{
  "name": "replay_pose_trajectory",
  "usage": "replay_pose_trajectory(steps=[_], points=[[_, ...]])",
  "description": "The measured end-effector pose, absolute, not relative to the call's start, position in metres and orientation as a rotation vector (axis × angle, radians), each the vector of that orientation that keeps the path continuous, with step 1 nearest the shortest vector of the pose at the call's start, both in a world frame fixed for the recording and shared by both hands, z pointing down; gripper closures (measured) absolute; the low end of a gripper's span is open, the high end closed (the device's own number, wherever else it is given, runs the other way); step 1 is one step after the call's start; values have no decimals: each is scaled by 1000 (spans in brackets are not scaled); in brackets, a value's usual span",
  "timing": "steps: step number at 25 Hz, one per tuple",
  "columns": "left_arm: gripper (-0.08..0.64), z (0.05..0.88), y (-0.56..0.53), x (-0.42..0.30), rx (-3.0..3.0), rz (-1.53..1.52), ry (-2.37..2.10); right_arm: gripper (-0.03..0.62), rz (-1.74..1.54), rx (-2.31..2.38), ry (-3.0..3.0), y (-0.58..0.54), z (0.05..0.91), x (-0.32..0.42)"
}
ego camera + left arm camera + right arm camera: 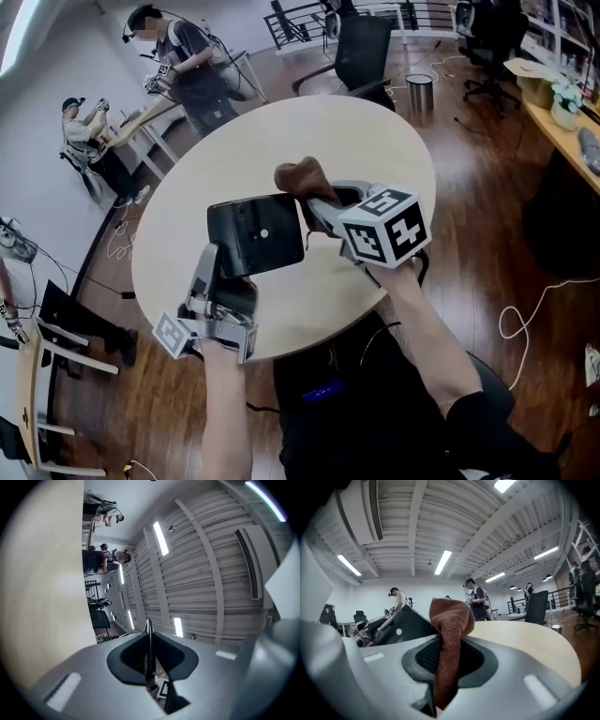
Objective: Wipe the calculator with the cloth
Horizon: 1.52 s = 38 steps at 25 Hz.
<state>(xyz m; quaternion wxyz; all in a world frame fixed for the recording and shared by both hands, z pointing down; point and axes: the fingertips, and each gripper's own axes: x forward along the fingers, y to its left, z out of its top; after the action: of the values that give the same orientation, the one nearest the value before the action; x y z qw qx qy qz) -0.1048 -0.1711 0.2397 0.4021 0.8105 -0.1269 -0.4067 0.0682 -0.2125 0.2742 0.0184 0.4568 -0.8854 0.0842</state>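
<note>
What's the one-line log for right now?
left hand-held gripper: shut on calculator | right hand-held gripper: shut on brown cloth | calculator held above table | wiping contact: unclear

Round beige table (375,141) on dark wood floor (469,216), black office chair (364,52), ribbed ceiling (211,573).

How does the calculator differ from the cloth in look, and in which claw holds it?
The calculator is a flat black slab; the cloth is brown and bunched. The left claw pinches the calculator by its thin edge; the right claw pinches the cloth, which sticks out past it. Both are held above the table.
</note>
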Motion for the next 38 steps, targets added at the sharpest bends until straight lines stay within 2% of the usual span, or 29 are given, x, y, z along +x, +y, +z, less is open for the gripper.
replay_pose_trajectory(steps=[4, 8, 16, 18, 24, 27, 33, 35, 38], points=[[508, 238, -176, -102, 2066, -1026, -342, 528, 90, 1246, -2912, -181, 222, 26], [508, 232, -164, -100, 2078, -1045, -303, 528, -24, 1106, -2892, -166, 219, -13], [509, 232, -169, -103, 2049, -1105, -319, 528, 256, 1423, -2753, -210, 276, 88], [508, 232, -174, -102, 2039, -1116, -326, 528, 204, 1372, -2820, -196, 260, 79], [508, 228, -176, -103, 2023, -1133, -310, 528, -74, 1034, -2889, -146, 228, -17], [506, 228, -171, -107, 2025, -1145, -296, 528, -80, 1116, -2798, -159, 246, -8], [508, 231, -175, -115, 2005, -1189, -331, 528, 180, 1364, -2668, -204, 294, 71], [508, 231, -178, -123, 1997, -1201, -341, 528, 185, 1359, -2715, -194, 284, 66], [508, 229, -180, -132, 1980, -1228, -350, 528, 117, 1178, -2887, -160, 247, 19]])
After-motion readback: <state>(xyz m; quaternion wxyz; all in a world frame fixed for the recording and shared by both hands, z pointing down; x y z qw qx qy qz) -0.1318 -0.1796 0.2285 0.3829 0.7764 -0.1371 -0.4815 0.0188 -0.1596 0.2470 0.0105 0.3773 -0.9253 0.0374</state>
